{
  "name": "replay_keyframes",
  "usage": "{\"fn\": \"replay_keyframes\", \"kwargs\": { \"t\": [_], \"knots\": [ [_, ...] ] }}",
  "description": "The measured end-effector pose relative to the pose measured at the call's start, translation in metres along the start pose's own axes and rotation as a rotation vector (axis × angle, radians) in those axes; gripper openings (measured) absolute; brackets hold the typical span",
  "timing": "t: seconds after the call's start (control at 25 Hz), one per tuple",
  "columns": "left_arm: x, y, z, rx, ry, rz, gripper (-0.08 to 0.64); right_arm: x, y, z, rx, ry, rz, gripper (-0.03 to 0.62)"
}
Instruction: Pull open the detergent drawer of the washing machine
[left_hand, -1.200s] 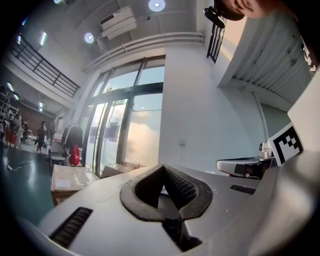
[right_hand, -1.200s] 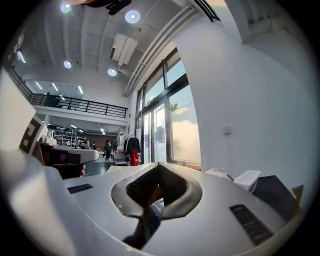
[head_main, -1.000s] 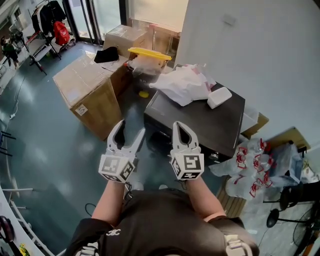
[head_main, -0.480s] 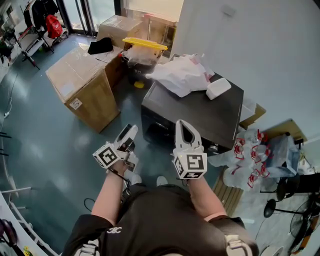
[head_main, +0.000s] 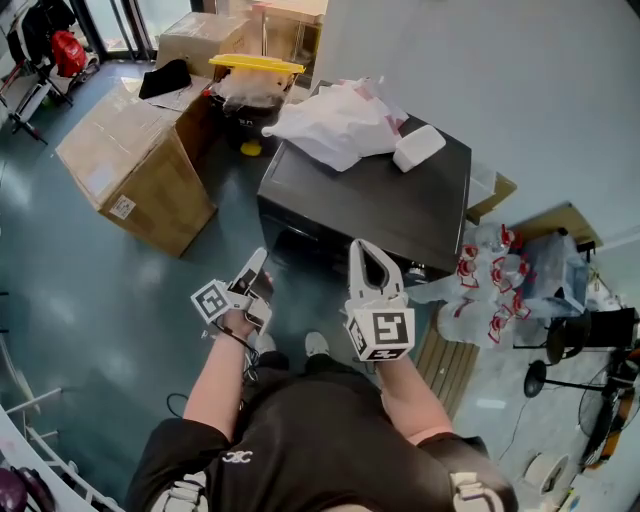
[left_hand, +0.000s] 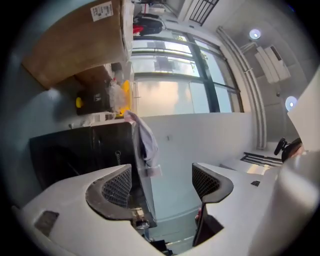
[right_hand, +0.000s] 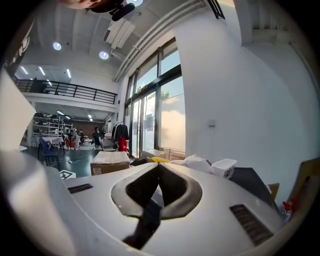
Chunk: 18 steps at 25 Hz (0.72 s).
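The black washing machine (head_main: 380, 205) stands against the white wall, with a white plastic bag (head_main: 335, 120) and a white box (head_main: 418, 147) on its lid. Its dark front (head_main: 300, 240) faces me; I cannot make out the detergent drawer. My left gripper (head_main: 255, 272) is low before the front's left side, rolled onto its side. In the left gripper view the machine (left_hand: 75, 150) lies sideways beyond the left gripper (left_hand: 162, 180), whose jaws have just been opening and hold nothing. My right gripper (head_main: 366, 250), its tips meeting, hovers over the front's right part; the right gripper (right_hand: 159, 167) holds nothing.
A large cardboard box (head_main: 130, 165) stands left of the machine, and a bin with a yellow lid (head_main: 255, 65) behind it. Bags of bottles (head_main: 500, 290), a wooden pallet (head_main: 445, 360) and a fan (head_main: 580, 335) crowd the right side.
The left gripper has dropped and rolled onto its side, its jaws wider apart. The right gripper has drifted slightly. The machine now sits closer in the head view.
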<state>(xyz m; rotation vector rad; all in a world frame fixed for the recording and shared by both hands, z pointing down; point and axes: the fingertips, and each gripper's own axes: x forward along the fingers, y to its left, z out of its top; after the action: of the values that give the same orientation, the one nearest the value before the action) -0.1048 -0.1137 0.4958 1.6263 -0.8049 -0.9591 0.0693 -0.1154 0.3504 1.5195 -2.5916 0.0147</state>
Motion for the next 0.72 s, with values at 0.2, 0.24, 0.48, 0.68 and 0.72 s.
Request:
{"fn": "replay_keyframes", "kwargs": {
  "t": [0.2,0.24,0.48,0.68,0.72],
  "knots": [
    [0.015,0.035,-0.012,-0.026,0.061,0.013,0.354,0.0,-0.011,-0.013,0.014,0.023,-0.03,0.003],
    [0.017,0.043,-0.014,-0.032,0.071,0.023,0.354,0.0,-0.013,-0.015,0.017,0.027,-0.036,0.003],
    [0.035,0.094,-0.017,-0.029,0.108,0.083,0.354,0.007,-0.024,-0.037,0.023,0.068,-0.056,0.003],
    [0.053,0.129,-0.012,-0.051,0.098,0.096,0.354,0.017,-0.025,-0.06,0.025,0.093,-0.066,0.003],
    [0.055,0.135,-0.01,-0.051,0.093,0.104,0.353,0.018,-0.026,-0.065,0.034,0.103,-0.071,0.003]
  ]
}}
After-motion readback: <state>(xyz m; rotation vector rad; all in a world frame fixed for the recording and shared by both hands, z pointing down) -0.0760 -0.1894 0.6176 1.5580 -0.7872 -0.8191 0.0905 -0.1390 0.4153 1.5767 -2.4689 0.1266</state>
